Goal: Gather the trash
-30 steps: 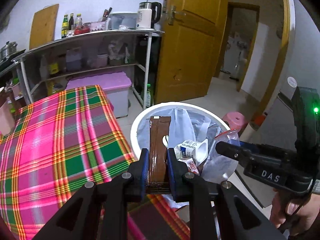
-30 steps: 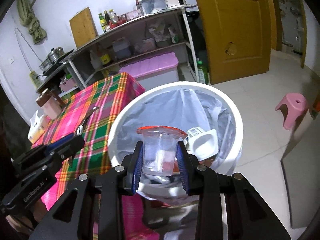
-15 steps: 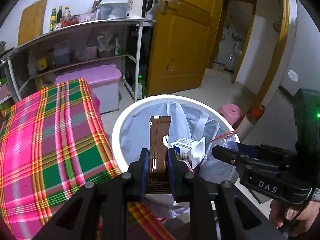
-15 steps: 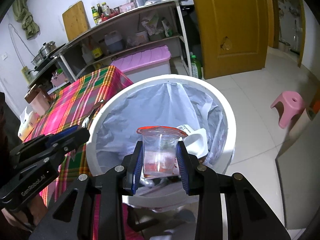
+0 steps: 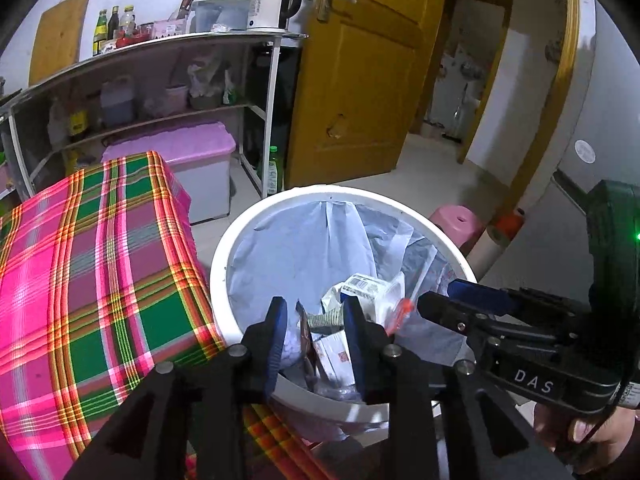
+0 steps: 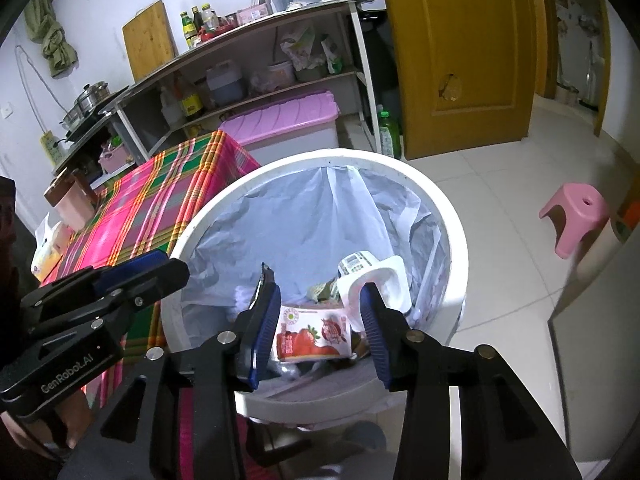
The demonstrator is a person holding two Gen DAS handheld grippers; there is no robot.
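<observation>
Trash lies heaped in the lined white bin (image 5: pixel 224 264) beside the plaid-covered table (image 5: pixel 92 272), and the drop-off step appears to be at its end. From the left wrist camera, the left gripper (image 5: pixel 314 336) hangs over the near rim with its jaws parted; they have just been opening, and the brown wrapper (image 5: pixel 306 334) stands on edge in the gap, clear of both blue pads and apparently slipping down among a white yogurt cup (image 5: pixel 366 288) and a small carton (image 5: pixel 334 356) (whether it has settled cannot be told). The right gripper (image 5: pixel 440 304) juts in from the right, held by a hand (image 5: pixel 592 432) at the lower corner. From the right wrist camera, the right gripper (image 6: pixel 320 320) is likewise spread above the bin (image 6: pixel 452 220), its jaws having just been opening with nothing pressed between the pads; through the gap shows a strawberry-printed package (image 6: pixel 314 334) lying on the pile, with the yogurt cup (image 6: pixel 380 276) behind it. The clear cup with the red rim cannot be picked out here. The left gripper (image 6: pixel 168 270) reaches in from the left, the wrapper's dark edge (image 6: pixel 266 276) poking up beyond it. Judging by this, the next move calls for drawing both tools back clear of the rim and liner, then turning to the table for whatever rubbish remains.
</observation>
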